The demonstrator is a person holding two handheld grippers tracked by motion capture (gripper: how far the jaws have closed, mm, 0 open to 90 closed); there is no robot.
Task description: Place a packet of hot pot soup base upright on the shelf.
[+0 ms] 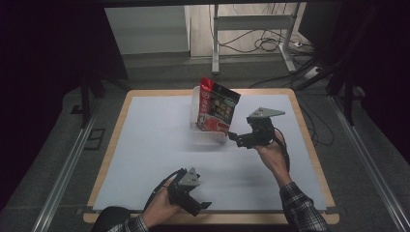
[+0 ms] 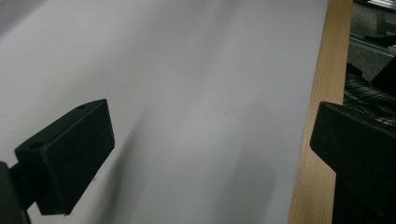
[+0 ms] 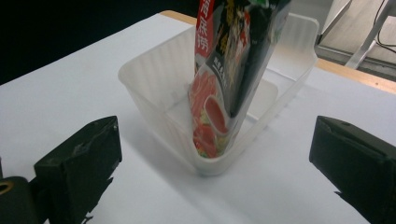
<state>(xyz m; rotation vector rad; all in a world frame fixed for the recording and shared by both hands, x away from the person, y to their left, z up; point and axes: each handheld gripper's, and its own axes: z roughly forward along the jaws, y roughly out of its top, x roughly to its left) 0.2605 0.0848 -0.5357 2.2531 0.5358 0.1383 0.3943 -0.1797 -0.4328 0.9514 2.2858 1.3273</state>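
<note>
1. Left claw (image 1: 196, 205): near front edge of desk (image 1: 145, 145), left of centre; jaws spread wide, nothing between them; bare white surface and wooden rim ahead in left gripper view.
2. Clear plastic bin (image 1: 199, 130): toward back edge, about centre; upright, open top.
3. Snack packet (image 1: 216, 112): red and black, standing tilted inside bin, lower end on bin floor, upper half leaning out over rim toward right.
4. Right claw (image 1: 234, 137): just right of bin, jaws spread, gripping nothing; in right gripper view, bin (image 3: 210, 116) and packet (image 3: 229, 74) ahead between jaws, apart from both.
5. Progress, judged: packet placed in bin and released; remaining, withdrawal of right claw, perhaps settling packet.
</note>
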